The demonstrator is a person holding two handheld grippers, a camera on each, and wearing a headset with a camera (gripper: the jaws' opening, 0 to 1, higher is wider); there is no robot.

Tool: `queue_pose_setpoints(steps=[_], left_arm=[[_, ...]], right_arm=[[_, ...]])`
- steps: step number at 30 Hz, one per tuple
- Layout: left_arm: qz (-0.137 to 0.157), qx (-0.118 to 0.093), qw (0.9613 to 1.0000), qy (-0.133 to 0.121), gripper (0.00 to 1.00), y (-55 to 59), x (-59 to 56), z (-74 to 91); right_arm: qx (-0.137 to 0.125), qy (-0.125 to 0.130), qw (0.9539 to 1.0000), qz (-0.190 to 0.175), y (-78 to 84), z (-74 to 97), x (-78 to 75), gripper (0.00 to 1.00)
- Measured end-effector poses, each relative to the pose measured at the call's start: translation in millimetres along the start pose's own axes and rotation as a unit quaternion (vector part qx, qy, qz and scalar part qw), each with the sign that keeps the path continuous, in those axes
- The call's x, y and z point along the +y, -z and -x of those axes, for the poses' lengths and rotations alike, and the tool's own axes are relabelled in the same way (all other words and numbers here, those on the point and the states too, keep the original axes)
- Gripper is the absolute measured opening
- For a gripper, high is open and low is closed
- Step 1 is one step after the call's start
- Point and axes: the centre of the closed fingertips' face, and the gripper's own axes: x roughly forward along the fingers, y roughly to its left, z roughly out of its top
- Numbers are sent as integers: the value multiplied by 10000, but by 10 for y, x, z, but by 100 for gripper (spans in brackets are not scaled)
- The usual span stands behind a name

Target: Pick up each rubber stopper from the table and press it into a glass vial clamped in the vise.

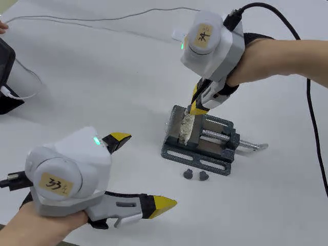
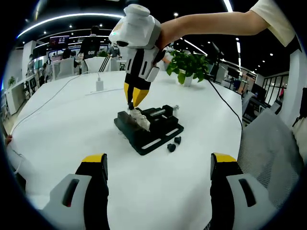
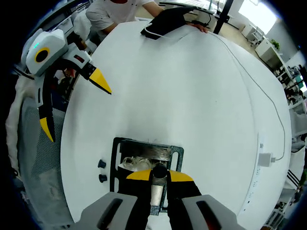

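A dark vise (image 1: 225,148) (image 2: 160,134) (image 3: 117,148) stands on the white table and clamps several clear glass vials (image 1: 185,125) (image 2: 136,117) (image 3: 135,163). My right gripper (image 1: 197,108) (image 2: 133,101) (image 3: 159,176) points down onto the vials, shut on a dark rubber stopper (image 3: 159,169) that sits right over them. Two loose stoppers (image 1: 188,174) (image 1: 203,176) (image 2: 171,147) (image 3: 101,164) lie on the table in front of the vise. My left gripper (image 1: 143,171) (image 2: 158,163) (image 3: 74,105) hovers open and holds nothing, well to the left of the vise.
A black device (image 1: 7,77) with a white cable (image 1: 102,19) lies at the far left of the table. A black cable (image 1: 312,118) trails from the right gripper. A potted plant (image 2: 187,67) stands at the table's far side, with people beyond it.
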Motion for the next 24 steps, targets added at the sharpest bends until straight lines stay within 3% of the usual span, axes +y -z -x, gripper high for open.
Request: queue_pose_setpoints(steps=[15,24], left_arm=[[19,28,10000,-7,86,22,-6,-12],[51,35,10000,-2,86,39,-11,-18]], right_arm=[[-77,-37,9999,126,8,8,-2,8],[119,156,9998,18,-2,9,2,7]])
